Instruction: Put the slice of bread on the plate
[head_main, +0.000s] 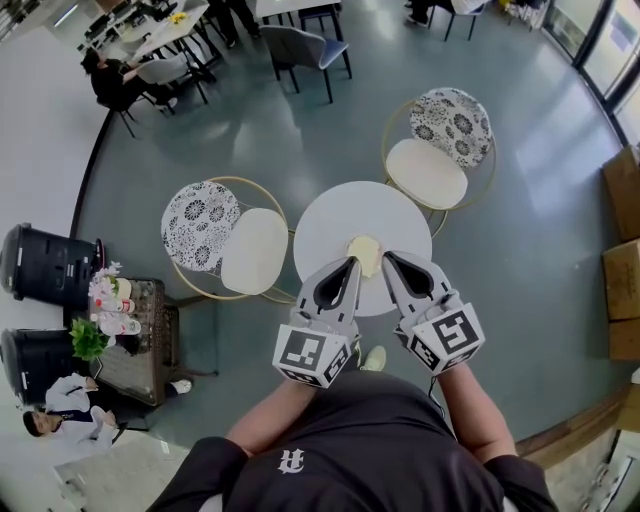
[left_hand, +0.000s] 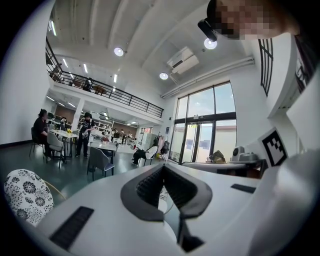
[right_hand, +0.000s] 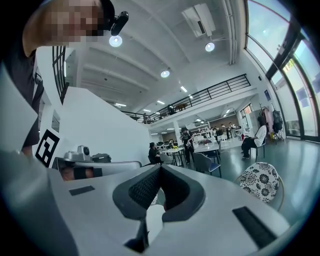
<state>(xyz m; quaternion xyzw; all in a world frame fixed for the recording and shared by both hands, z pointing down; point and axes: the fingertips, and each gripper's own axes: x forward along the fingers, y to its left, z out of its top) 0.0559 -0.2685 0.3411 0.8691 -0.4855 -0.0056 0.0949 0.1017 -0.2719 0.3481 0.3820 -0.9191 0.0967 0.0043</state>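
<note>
A pale yellow slice of bread (head_main: 365, 250) lies near the front of the round white table (head_main: 330, 225). I cannot tell a plate apart from the white top. My left gripper (head_main: 352, 263) hangs just left of the slice and my right gripper (head_main: 387, 257) just right of it, both well above the table. Each is shut with nothing between its jaws. In the left gripper view the left gripper (left_hand: 162, 167) points level into the hall with its black pads together. The right gripper (right_hand: 160, 169) in its own view does the same. Neither gripper view shows the bread.
Two gold-framed chairs with floral backs and cream seats stand by the table, one at the left (head_main: 225, 235) and one at the back right (head_main: 440, 150). A low side table with flowers (head_main: 130, 320) and black bins (head_main: 45, 265) stand at the left. Cardboard boxes (head_main: 622, 270) line the right wall.
</note>
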